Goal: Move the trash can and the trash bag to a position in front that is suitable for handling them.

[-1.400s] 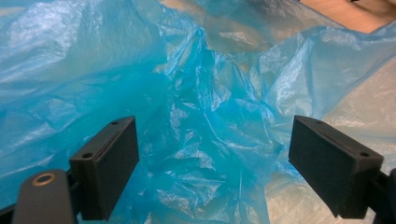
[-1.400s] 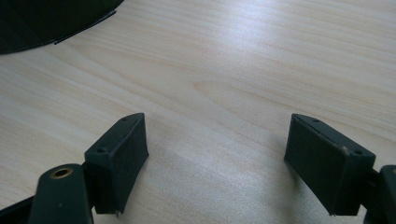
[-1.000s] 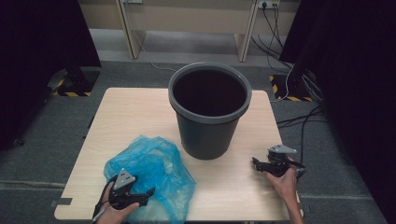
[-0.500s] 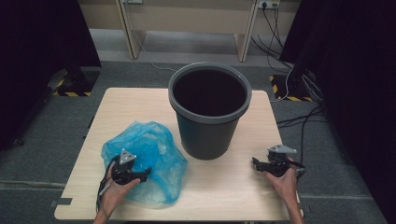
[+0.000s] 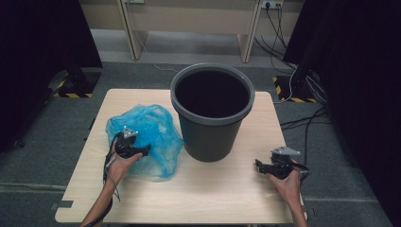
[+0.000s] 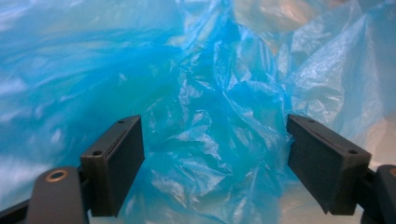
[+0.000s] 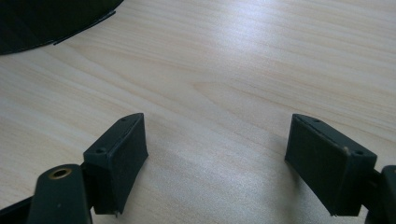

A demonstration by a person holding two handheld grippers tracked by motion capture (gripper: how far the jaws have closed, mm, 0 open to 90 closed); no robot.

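— Where is the blue plastic bag?

— It lies crumpled on the left half of the tabletop, nearer the left edge than the right, and its right side comes up just beside the foot of the grey bin. Whether the film actually touches the bin wall cannot be told from the high view.

— And the bin itself?

— It stands upright toward the far middle of the tabletop, mouth open to the top. Its inside is dark — nothing in it can be made out.

— What is the left gripper doing?

— It sits over the near part of the bag, in the person's left hand. In the left gripper view its jaws stand wide apart, with blue film bunched between and beyond them; the pads press on nothing.

— The right gripper?

— It rests near the right edge of the tabletop, toward the near corner, well apart from the bag and pointing toward the bin. Its jaws gape too — in the right gripper view bare wood lies between them, with the bin's dark base at the upper left.
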